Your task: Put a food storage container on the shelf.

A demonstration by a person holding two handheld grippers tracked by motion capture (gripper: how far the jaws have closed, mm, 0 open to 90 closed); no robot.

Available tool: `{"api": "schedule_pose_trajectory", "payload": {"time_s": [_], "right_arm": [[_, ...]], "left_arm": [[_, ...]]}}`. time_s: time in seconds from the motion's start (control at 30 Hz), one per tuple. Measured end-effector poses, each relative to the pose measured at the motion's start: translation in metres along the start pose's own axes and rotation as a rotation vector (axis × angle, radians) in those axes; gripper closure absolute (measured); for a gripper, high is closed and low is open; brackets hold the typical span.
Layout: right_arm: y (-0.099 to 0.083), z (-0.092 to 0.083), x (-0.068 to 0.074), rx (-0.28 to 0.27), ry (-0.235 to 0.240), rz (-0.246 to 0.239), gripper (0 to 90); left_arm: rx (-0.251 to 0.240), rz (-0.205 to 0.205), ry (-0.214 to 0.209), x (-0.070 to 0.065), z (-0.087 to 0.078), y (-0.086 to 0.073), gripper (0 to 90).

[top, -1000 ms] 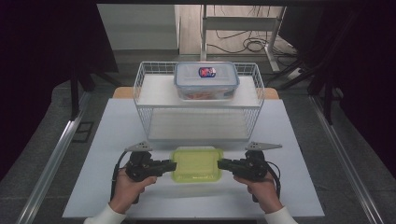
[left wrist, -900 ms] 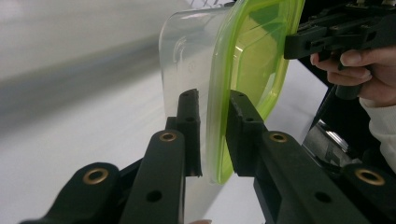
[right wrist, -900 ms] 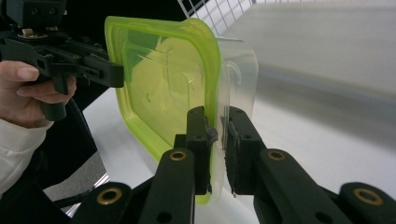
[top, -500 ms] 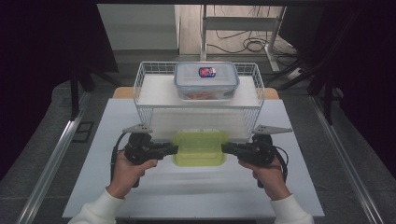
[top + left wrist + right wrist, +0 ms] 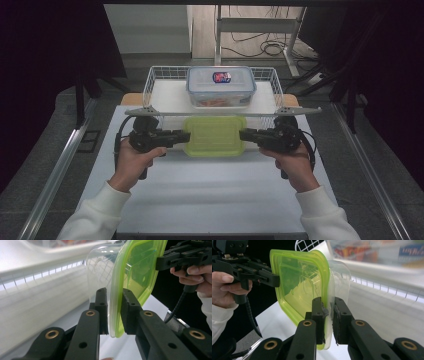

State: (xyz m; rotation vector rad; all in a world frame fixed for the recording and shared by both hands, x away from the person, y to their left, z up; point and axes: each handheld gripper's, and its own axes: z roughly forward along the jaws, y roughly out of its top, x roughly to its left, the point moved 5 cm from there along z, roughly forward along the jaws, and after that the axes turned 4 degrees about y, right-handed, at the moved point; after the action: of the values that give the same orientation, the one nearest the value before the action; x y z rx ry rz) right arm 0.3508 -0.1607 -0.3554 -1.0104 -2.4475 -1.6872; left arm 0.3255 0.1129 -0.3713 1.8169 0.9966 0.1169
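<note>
High view: left gripper [image 5: 186, 136] and right gripper [image 5: 243, 134] each clamped on green-lidded container [image 5: 214, 136]; gripper views: its clear body

Blurred wire basket [image 5: 37, 297] and blue-lidded box's [image 5: 387, 252] contents in both gripper views

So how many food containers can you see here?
2. The green-lidded container is held between the left gripper and right gripper, in front of the wire basket. The clear-lidded container sits in that basket.
</note>
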Motion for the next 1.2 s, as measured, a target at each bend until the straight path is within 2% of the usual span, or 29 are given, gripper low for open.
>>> {"api": "schedule_pose_trajectory", "payload": {"time_s": [0.23, 0.43, 0.57, 0.67, 0.83, 1.0, 1.13, 1.2], "right_arm": [[0.021, -0.004, 0.002, -0.006, -0.003, -0.017, 80.4], [0.044, -0.01, 0.007, -0.019, -0.007, -0.04, 80.4], [0.064, -0.014, 0.004, -0.029, -0.006, -0.046, 80.5], [0.073, -0.016, 0.002, -0.036, -0.004, -0.044, 80.5], [0.096, -0.018, -0.005, -0.035, -0.03, -0.057, 80.5], [0.111, -0.019, -0.012, -0.033, -0.044, -0.054, 80.4], [0.125, -0.018, -0.023, -0.033, -0.056, -0.041, 80.4], [0.128, -0.017, -0.026, -0.033, -0.058, -0.036, 80.4]], "left_arm": [[-0.015, 0.008, 0.01, 0.0, -0.007, 0.02, 77.9], [-0.045, 0.027, 0.011, -0.002, -0.017, 0.045, 77.9], [-0.052, 0.037, 0.019, -0.002, -0.02, 0.06, 77.8], [-0.06, 0.04, 0.012, -0.001, -0.02, 0.073, 77.8], [-0.051, 0.045, 0.044, 0.005, -0.014, 0.098, 78.4], [-0.047, 0.049, 0.043, 0.011, -0.009, 0.112, 78.6], [-0.031, 0.034, 0.045, 0.02, -0.001, 0.129, 78.8], [-0.031, 0.03, 0.045, 0.022, 0.001, 0.133, 78.8]]}}
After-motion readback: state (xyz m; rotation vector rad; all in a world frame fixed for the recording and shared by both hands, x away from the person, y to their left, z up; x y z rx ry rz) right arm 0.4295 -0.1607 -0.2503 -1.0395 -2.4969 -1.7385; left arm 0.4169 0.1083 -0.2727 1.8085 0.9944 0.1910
